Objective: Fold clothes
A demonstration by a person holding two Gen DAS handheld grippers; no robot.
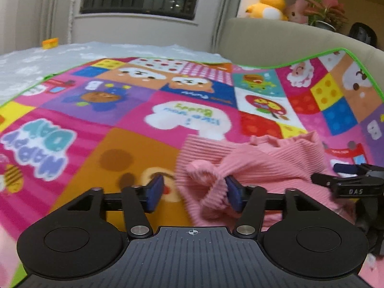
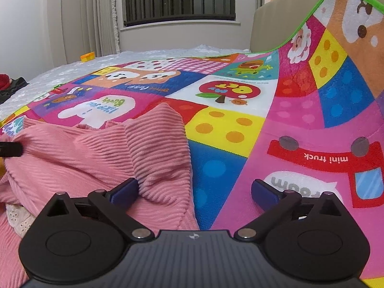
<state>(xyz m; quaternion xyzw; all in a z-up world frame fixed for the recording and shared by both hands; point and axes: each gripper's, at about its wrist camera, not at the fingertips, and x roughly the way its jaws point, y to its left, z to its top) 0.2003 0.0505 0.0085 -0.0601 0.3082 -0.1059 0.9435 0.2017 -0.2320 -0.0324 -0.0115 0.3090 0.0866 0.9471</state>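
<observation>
My left gripper [image 1: 194, 193] sits low over the colourful patchwork cartoon play mat [image 1: 96, 110], its blue-padded fingers [image 1: 156, 192] spread apart. The pink ribbed knit garment [image 1: 252, 163] lies bunched on the mat ahead and to the right; a rolled fold of it drapes against the inner face of the right-hand finger, while the left-hand finger stands clear of the fabric over an orange panel of the mat. My right gripper [image 2: 195, 192] also has its fingers [image 2: 264, 193] wide apart. Its left-hand finger touches the edge of the same pink ribbed knit garment [image 2: 96, 153], and its right-hand finger hovers over bare mat [image 2: 240, 129] near the "mini truck" print. In the right wrist view the garment fills the lower left, with a strip of white eyelet lace [image 2: 18, 218] showing beneath it. The mat's green-trimmed edge climbs a beige upholstered headboard [image 1: 276, 36] on the right. A yellow plush duck [image 1: 270, 3] sits on top of it.
</observation>
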